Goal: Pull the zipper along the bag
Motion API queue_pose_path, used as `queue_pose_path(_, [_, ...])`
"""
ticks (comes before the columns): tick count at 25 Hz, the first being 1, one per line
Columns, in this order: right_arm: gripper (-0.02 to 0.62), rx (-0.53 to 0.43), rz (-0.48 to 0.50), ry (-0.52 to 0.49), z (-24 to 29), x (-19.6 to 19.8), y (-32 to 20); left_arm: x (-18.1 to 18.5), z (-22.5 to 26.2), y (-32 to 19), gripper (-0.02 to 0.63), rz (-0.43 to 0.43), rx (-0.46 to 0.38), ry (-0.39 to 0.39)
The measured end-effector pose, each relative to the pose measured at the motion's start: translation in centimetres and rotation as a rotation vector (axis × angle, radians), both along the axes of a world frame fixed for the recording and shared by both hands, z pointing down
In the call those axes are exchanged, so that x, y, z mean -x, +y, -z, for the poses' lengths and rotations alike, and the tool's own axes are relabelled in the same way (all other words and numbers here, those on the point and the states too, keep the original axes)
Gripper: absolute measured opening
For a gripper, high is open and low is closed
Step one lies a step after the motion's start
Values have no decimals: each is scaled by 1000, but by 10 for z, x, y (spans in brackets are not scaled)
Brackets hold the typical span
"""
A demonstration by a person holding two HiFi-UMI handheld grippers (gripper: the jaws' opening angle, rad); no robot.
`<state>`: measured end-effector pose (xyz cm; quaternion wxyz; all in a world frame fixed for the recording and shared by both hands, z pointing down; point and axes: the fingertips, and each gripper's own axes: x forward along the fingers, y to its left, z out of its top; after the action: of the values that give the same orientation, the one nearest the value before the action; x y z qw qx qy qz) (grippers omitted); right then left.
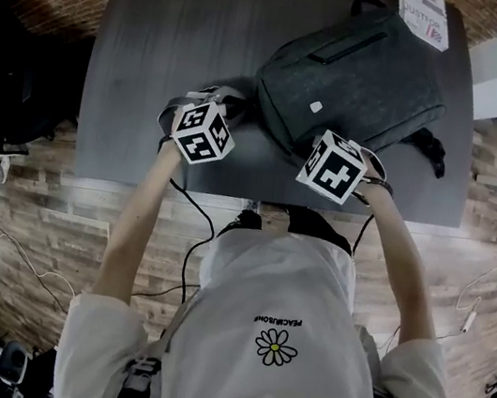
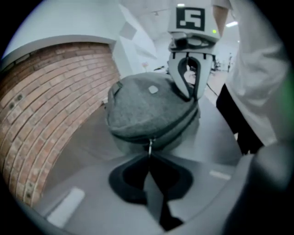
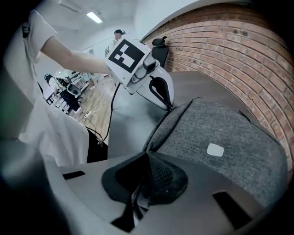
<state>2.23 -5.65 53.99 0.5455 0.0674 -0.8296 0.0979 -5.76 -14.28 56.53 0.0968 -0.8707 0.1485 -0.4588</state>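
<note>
A grey backpack [image 1: 354,83] lies on the dark table [image 1: 160,54], right of the middle. My left gripper [image 1: 236,105] is at the bag's near-left corner. In the left gripper view the left gripper [image 2: 149,155] is shut on the metal zipper pull [image 2: 150,146], which hangs from the zipper seam of the bag [image 2: 147,108]. My right gripper [image 1: 319,149] sits at the bag's near edge. In the right gripper view the right gripper [image 3: 147,160] is shut on a fold of the bag's fabric [image 3: 161,176] beside the seam. Each gripper shows in the other's view, the right gripper [image 2: 188,94] and the left gripper [image 3: 167,103].
A white printed card [image 1: 425,10] lies at the table's far right corner. A black strap [image 1: 429,144] trails off the bag's right side. The table's near edge [image 1: 230,198] runs just behind both grippers. Cables lie on the wooden floor [image 1: 26,221]; a brick wall [image 2: 55,101] stands to the left.
</note>
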Motion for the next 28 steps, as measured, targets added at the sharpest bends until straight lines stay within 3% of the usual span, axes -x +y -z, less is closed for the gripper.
queue_pose_path(6, [15,10,2,53,-5,-28,12,-16,-8,26,9,-23,208,191])
queue_pose_path(12, [29,27,-190,-44,-3,-41,16,-29,-6,35,6,61,264,310])
queue_pose_path(16, [38,-28,-312,-115,16,-39,11,-31,-5,35,5,69,264,328])
queue_pose_path(20, [129,-67,-478,-283,44,-14,-12,-28,-3,37,5,74,270,352])
queue_pose_path(23, [150,-98,-522,-243,24,7,-28,-28,-2,38,5,45,239,322])
queue_pose_path(28, [132,-189,-556,-71,-10,17,-50,-31,-1,39,5,-46,168,215])
